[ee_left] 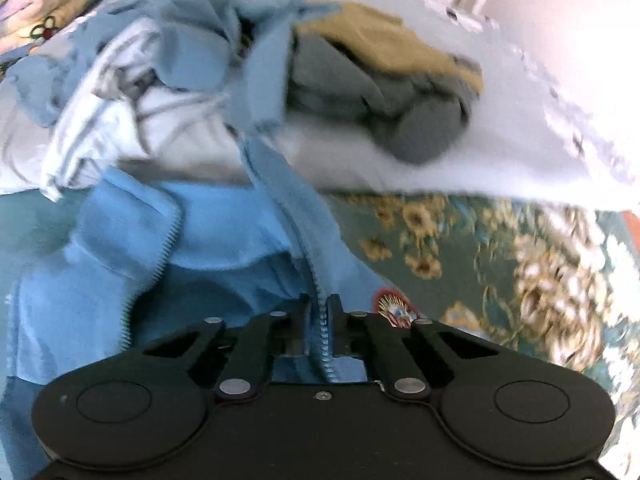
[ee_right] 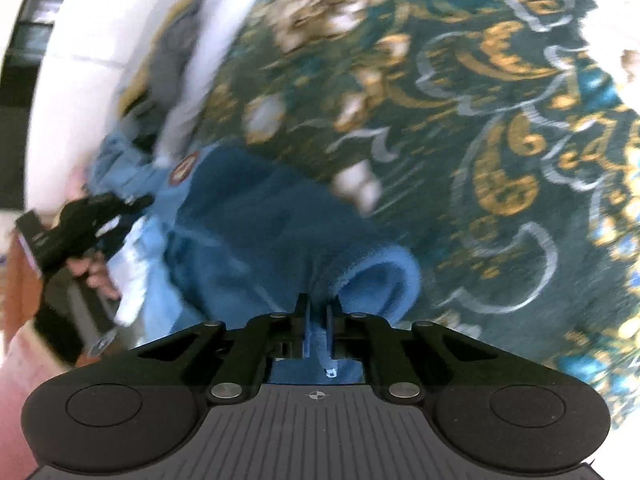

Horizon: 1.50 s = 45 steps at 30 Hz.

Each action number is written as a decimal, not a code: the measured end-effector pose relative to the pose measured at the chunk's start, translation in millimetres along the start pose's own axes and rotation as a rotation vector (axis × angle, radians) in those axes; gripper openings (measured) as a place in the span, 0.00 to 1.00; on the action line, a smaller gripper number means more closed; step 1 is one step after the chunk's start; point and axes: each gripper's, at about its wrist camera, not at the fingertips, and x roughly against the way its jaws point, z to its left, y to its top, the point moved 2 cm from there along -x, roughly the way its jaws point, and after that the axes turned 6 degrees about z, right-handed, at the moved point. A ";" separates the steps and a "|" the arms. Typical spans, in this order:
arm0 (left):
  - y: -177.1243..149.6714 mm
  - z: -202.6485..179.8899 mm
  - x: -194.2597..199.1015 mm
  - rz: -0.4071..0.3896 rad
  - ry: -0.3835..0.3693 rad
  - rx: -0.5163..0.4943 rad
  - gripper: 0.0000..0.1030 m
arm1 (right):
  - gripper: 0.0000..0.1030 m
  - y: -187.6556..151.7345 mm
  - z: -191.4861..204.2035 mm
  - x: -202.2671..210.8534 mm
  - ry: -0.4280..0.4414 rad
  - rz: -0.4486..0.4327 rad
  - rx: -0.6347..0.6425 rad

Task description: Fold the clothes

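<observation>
I see a blue fleece jacket [ee_left: 224,236], unzipped, its white zipper teeth running down both open edges. It hangs crumpled off the edge of the bed, with a round red-rimmed patch [ee_left: 394,308] on its front. In the right wrist view the jacket [ee_right: 256,236] looks darker, with one rounded cuff [ee_right: 384,276] curling open. Behind it I see a heap: a striped white garment [ee_left: 132,120], a grey one [ee_left: 384,104] bunched up, and a tan one [ee_left: 384,40] lying against it.
</observation>
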 end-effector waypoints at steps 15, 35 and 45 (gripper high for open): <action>15.4 84.9 16.6 -0.008 0.136 -0.094 0.06 | 0.05 -89.4 75.0 -119.4 0.047 0.373 0.144; -31.0 131.1 53.2 0.003 0.063 -0.035 0.39 | 0.38 -105.9 76.4 -126.6 -0.145 0.394 0.268; -135.0 186.0 130.0 0.031 0.134 0.109 0.52 | 0.53 -73.9 69.1 -49.7 -0.228 0.232 0.398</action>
